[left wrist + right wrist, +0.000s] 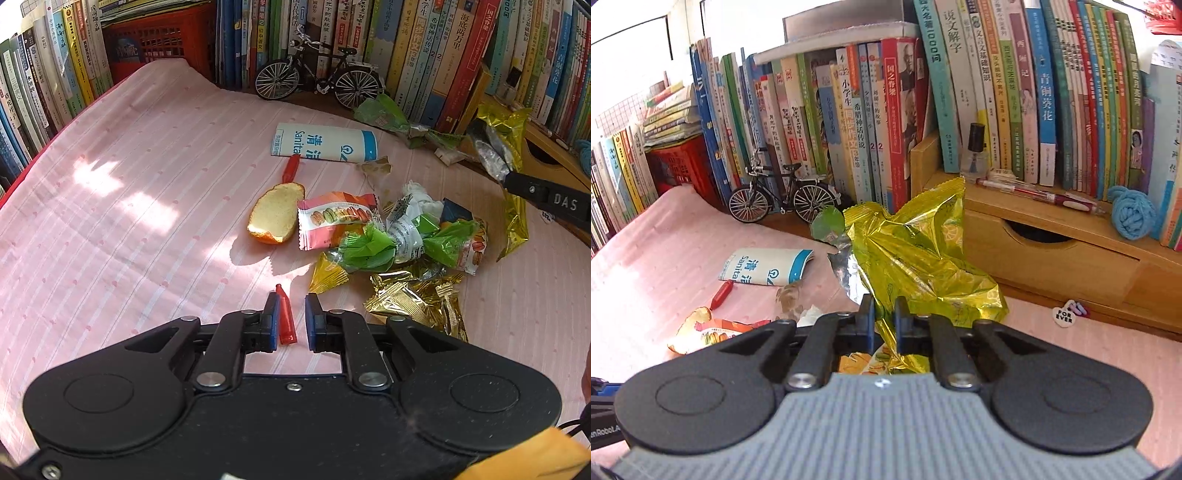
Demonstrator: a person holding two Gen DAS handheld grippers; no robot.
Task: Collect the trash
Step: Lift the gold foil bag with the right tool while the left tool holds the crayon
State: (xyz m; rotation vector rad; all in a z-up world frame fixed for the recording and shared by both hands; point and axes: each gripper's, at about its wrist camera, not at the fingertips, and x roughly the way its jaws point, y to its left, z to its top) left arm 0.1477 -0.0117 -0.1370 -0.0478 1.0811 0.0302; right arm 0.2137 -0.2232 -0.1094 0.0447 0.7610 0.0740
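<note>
On the pink cloth [129, 192] lies a pile of trash: a pink macaron wrapper [332, 218], green wrappers [365, 247], gold wrappers [413, 299], a tissue [421, 195] and an orange peel [275, 216]. Behind it lie a red cap [291, 168] and a white sanitary bag [325, 142]. My left gripper [293, 299] is low over the cloth, and a small red plastic piece [286, 317] leans on its left pad, clear of the right pad. My right gripper [884, 304] is shut on a yellow-gold foil bag [916, 254], held above the pile; its finger [532, 190] enters the left wrist view from the right.
Upright books wall in the cloth at the back and left. A model bicycle [317, 74] and a red crate [155, 40] stand at the back. A wooden drawer unit [1052, 240] at the right carries a pen, a nail polish bottle [975, 151] and blue yarn [1132, 214].
</note>
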